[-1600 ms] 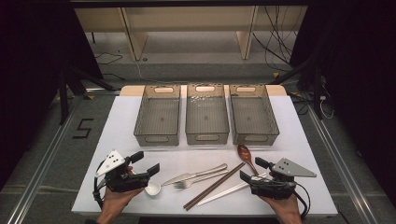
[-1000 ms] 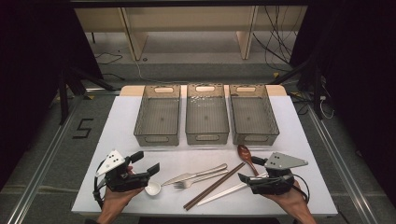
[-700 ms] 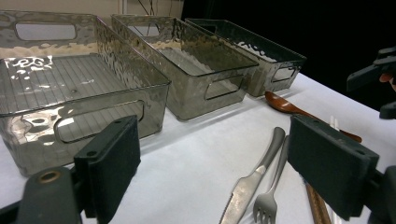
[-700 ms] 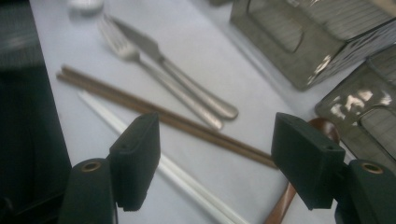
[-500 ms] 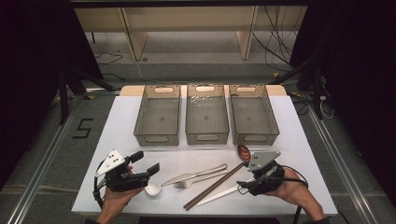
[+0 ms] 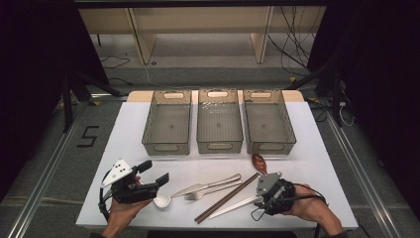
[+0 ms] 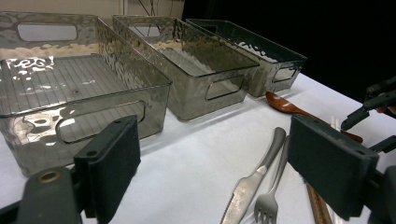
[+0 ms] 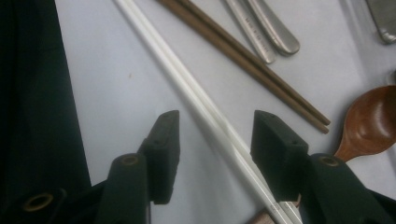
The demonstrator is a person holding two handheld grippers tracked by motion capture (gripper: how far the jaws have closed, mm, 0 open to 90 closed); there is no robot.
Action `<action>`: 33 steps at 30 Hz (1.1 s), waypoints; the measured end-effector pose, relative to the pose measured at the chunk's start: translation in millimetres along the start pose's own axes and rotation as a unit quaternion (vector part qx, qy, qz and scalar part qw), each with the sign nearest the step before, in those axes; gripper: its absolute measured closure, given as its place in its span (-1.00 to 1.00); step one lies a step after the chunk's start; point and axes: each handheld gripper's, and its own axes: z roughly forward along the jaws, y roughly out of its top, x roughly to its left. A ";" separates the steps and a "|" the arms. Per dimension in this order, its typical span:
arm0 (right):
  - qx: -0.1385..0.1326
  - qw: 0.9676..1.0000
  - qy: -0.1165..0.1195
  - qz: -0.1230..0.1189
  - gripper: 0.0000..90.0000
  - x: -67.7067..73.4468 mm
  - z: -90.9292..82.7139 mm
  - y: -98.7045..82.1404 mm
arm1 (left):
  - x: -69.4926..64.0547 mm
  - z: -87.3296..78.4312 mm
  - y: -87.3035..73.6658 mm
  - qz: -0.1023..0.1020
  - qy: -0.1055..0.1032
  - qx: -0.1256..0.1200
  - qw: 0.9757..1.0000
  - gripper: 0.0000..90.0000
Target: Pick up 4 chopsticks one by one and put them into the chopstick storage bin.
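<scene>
The right gripper [image 8: 212,154] is closing its half-spread jaws around the white chopsticks [image 8: 196,100], lying at five o'clock on the table [image 6: 317,148], pads not yet touching. The left gripper [image 6: 153,173] is hovering wide open at seven o'clock. Next, a full pinch and lift, probably toward a bin [image 6: 270,144].

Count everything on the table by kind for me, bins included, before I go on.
Clear bins: 3
White chopsticks: 1 pair
Brown chopsticks: 1 pair
Wooden spoon: 1
White spoon: 1
Metal knife: 1
Metal fork: 1
Total: 9, counting each pair as one
</scene>
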 end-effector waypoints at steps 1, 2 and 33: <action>0.000 1.000 0.000 0.000 0.20 0.0 0.0 0.0 | -0.1 -0.1 0.0 0.001 0.000 0.000 1.000 -0.62; 0.006 1.000 -0.001 -0.005 0.23 0.2 2.2 -0.8 | -0.2 -0.1 0.0 0.000 -0.001 0.000 1.000 -0.62; 0.044 0.997 -0.011 -0.067 0.53 3.1 18.2 -1.7 | 0.1 0.0 0.1 0.001 0.000 0.001 1.000 -0.62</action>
